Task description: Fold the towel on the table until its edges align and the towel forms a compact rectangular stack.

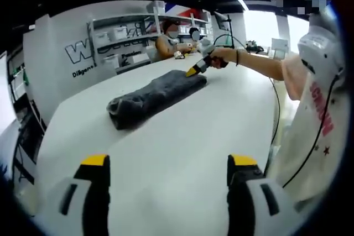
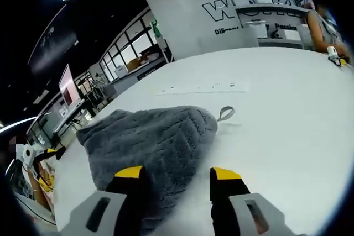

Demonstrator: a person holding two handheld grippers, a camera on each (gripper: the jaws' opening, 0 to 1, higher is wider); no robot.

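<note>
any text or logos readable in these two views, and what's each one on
"W": large outlined letter on the white wall panel; the rest of the word is hidden by shelves.
"Di" then blurred small print below it, unreadable.
Red lettering down the person's white shirt: too warped to read.
Grey towel: its loop tag shows no text.

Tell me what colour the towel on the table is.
Dark grey, with a fluffy pile; the towel shows best in the right gripper view.
</note>
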